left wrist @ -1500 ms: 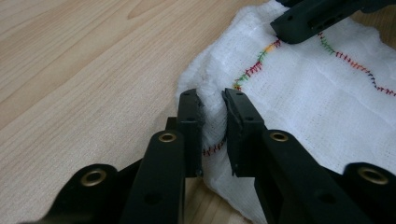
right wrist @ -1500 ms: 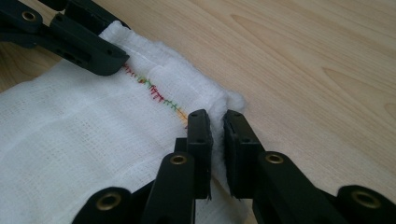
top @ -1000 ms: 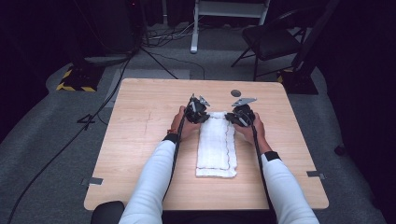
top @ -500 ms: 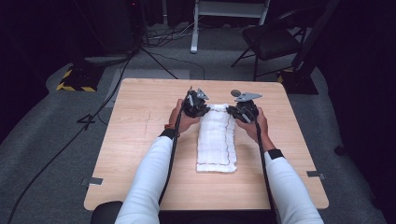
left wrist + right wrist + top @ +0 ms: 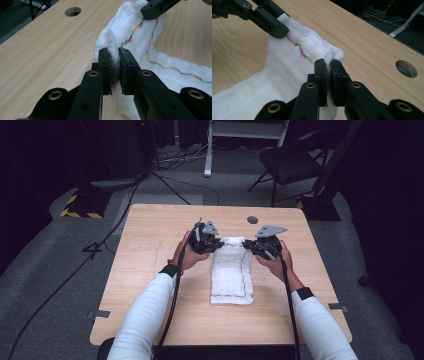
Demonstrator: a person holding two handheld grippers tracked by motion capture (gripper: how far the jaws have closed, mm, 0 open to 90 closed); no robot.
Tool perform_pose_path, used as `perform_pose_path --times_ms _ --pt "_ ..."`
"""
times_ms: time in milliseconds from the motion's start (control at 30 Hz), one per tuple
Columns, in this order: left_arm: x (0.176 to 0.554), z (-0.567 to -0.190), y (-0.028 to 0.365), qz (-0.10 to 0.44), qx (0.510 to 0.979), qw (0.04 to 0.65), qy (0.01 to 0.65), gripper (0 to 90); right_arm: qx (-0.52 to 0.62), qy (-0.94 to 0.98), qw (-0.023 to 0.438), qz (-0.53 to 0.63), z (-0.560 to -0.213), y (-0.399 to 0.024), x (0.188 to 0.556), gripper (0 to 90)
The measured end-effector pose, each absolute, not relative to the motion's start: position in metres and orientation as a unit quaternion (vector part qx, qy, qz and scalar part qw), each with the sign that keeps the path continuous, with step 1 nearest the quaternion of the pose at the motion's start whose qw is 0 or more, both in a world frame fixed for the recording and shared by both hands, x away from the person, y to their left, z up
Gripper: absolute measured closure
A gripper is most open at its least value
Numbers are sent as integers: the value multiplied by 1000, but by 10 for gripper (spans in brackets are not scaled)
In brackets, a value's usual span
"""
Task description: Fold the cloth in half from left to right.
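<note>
Change since the earlier frames: both hands have risen with the far end of the white cloth (image 5: pixel 231 270), which then lay flat and now lifts off the table (image 5: pixel 150 270) at the centre of the high view, the near end staying down toward the lower centre. Surroundings: a round hole (image 5: pixel 252 219) in the tabletop just above the cloth; a black folding chair (image 5: pixel 290 165) at upper right; a white stand (image 5: pixel 240 135) at top centre; a yellow-and-black striped block (image 5: pixel 80 207) at upper left; cables across the grey floor at left. Nothing stands between the grippers and the cloth. Left gripper (image 5: pixel 212 243): jaws pressed together on 1 far corner of the cloth, the fabric bunched between the pads at the middle of the left gripper view (image 5: pixel 114 67). Right gripper (image 5: pixel 253 246): jaws likewise pinching the other far corner, seen at centre of the right gripper view (image 5: pixel 328 72). The cloth, edged with multicoloured stitching (image 5: pixel 132 33), spans between the 2 grippers and trails down to the table.
</note>
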State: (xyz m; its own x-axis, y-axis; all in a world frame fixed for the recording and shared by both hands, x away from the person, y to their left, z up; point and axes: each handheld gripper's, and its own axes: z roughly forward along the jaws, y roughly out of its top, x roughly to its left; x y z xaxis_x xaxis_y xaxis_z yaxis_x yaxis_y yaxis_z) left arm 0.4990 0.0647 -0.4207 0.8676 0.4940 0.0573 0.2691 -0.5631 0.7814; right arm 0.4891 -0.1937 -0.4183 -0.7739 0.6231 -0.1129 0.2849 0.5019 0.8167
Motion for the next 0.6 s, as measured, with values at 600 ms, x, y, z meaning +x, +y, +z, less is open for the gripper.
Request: perform_pose_path --times_ms 600 --pt "442 -436 72 125 894 400 157 781 210 862 154 434 -430 -205 433 853"
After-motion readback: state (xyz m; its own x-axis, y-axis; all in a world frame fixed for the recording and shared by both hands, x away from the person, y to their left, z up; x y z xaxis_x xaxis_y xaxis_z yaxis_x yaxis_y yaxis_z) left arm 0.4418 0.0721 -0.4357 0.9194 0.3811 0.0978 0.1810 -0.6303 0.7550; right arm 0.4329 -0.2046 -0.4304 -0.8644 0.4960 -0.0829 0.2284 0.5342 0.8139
